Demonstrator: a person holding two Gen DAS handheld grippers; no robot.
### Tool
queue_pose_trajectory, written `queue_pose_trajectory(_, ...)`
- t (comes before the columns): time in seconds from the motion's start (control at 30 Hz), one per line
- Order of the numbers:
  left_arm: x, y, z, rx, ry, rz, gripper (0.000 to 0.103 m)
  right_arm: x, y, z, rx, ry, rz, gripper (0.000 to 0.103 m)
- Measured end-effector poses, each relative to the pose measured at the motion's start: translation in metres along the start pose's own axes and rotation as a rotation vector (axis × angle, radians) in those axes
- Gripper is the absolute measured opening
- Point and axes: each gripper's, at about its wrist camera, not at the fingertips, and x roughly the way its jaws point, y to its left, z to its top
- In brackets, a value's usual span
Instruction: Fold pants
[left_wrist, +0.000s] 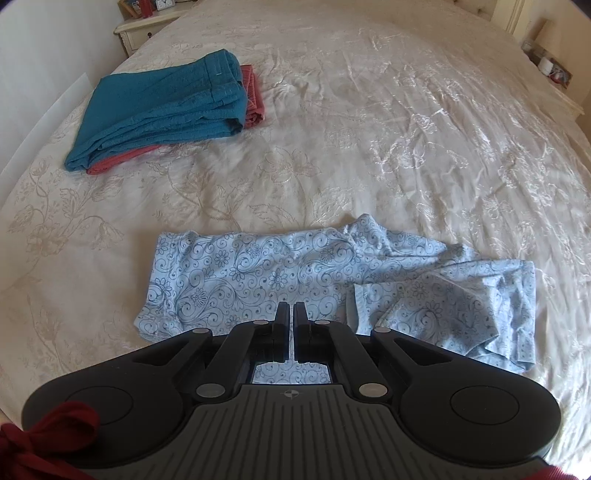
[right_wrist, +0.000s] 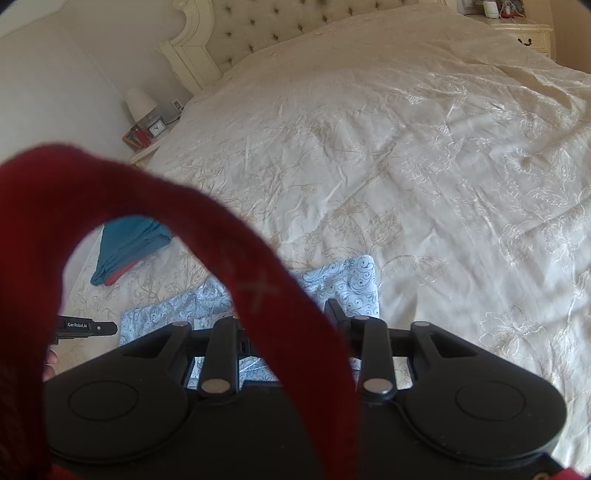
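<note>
Light blue pants (left_wrist: 258, 269) with a dark swirl print lie crosswise on the cream bedspread (left_wrist: 369, 129), their right end bunched and doubled back. My left gripper (left_wrist: 290, 308) hangs low over the near edge of the pants, jaws shut, and I see no cloth pinched between them. In the right wrist view the pants (right_wrist: 354, 284) lie just ahead of my right gripper (right_wrist: 291, 312). Its right finger (right_wrist: 334, 310) stands well off centre, so the jaws are apart. A dark red strap (right_wrist: 221, 240) hides its left finger. The left gripper (right_wrist: 88, 328) shows at the left.
A folded teal garment (left_wrist: 162, 107) sits on a coral one (left_wrist: 253, 96) at the far left of the bed. Nightstands (left_wrist: 140, 29) (right_wrist: 524, 33) flank a tufted headboard (right_wrist: 280, 26). A clock (right_wrist: 157, 127) and lamp stand on the left nightstand. A red sleeve (left_wrist: 48, 435) shows at my wrist.
</note>
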Motion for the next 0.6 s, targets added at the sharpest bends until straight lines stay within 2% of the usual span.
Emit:
queue_pose_trajectory(0.2, 0.03, -0.028, -0.004, -0.005, 0.063, -0.02, 0.003, 0.048, 0.004, -0.003, -0.056, 0.117, 0.046, 0.042)
queue_pose_trajectory(0.3, 0.047, -0.042, -0.009, -0.001, 0.099, -0.07, 0.003, 0.061, 0.007, -0.004, -0.086, 0.154, 0.053, 0.043)
queue_pose_trajectory(0.6, 0.088, -0.067, -0.026, 0.023, 0.182, -0.169, 0.003, 0.077, -0.001, 0.002, -0.089, 0.19, 0.053, 0.042)
